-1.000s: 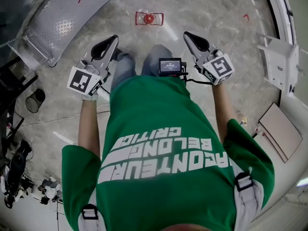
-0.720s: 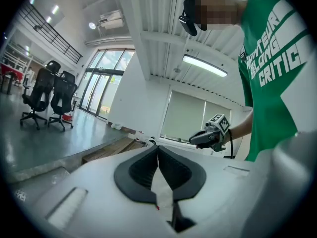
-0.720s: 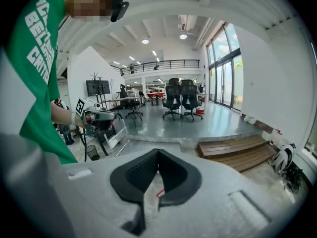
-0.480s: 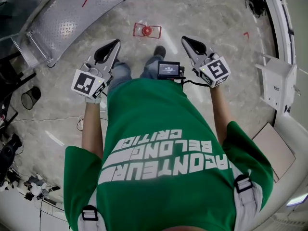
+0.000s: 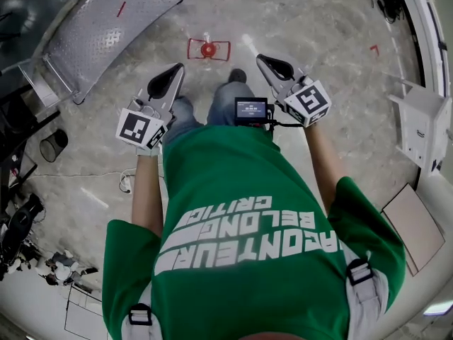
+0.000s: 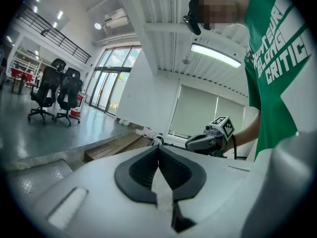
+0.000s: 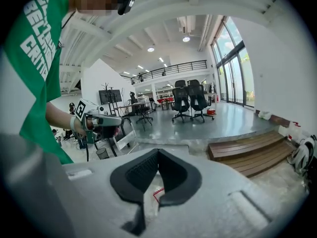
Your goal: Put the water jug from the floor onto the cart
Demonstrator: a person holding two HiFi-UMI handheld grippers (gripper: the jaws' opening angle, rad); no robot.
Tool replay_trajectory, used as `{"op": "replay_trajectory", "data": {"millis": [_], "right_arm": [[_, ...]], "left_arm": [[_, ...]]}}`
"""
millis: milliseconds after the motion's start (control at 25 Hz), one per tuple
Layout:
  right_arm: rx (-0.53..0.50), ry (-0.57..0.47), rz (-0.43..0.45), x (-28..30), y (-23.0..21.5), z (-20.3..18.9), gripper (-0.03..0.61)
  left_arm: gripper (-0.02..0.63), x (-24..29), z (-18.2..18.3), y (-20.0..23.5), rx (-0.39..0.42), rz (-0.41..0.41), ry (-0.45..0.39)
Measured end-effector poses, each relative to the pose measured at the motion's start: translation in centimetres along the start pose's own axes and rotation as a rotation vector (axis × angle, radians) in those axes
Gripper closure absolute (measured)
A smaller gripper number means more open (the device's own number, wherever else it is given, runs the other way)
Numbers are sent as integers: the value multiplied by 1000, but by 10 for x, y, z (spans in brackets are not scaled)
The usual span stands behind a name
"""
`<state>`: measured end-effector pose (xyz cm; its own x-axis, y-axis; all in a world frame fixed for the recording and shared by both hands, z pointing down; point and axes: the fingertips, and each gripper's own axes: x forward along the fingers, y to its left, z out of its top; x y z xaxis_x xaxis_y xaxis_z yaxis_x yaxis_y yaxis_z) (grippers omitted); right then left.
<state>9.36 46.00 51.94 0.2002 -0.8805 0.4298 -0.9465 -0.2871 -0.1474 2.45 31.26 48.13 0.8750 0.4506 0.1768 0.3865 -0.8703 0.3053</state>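
Fingers of the left gripper and right gripper are clenched together on nothing, both held out before the person; the red-capped water jug stands on the floor ahead, untouched

Left gripper and right gripper are held level with each other, well apart, on outstretched forearms, jaws shut tip to tip with nothing clamped, tips angled slightly inward and downward.
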Motion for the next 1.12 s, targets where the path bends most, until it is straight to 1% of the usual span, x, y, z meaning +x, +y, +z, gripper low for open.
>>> {"op": "replay_trajectory", "data": {"millis": [160, 280, 360, 440, 560, 600, 680, 800, 920, 1000, 1120], "right_arm": [[39, 8, -1, 8, -29, -31, 584], [90, 33, 17, 25, -49, -66, 584], [96, 58, 43, 43, -60, -96, 584], [89, 94, 85, 69, -65, -133, 584], [118, 146, 135, 109, -72, -199, 584], [128, 162, 136, 121, -76, -222, 584], [144, 187, 127, 142, -80, -268, 583], [195, 193, 107, 164, -82, -323, 574], [224, 175, 79, 184, -87, -354, 574], [242, 166, 62, 191, -87, -365, 572], [281, 163, 29, 190, -83, -372, 563]], "left_arm": [[598, 21, -37, 3, -2, -2, 64], [597, 41, -82, 11, 1, -12, 109], [585, 57, -114, 17, -5, -16, 141], [555, 73, -151, 29, -28, -19, 179], [534, 95, -216, 54, -51, -23, 245], [520, 101, -238, 64, -59, -22, 263], [515, 109, -276, 82, -79, -8, 284], [515, 117, -319, 105, -106, 18, 283], [515, 125, -348, 123, -128, 35, 270], [515, 127, -362, 128, -133, 39, 275], [515, 123, -374, 130, -136, 38, 287]]}}
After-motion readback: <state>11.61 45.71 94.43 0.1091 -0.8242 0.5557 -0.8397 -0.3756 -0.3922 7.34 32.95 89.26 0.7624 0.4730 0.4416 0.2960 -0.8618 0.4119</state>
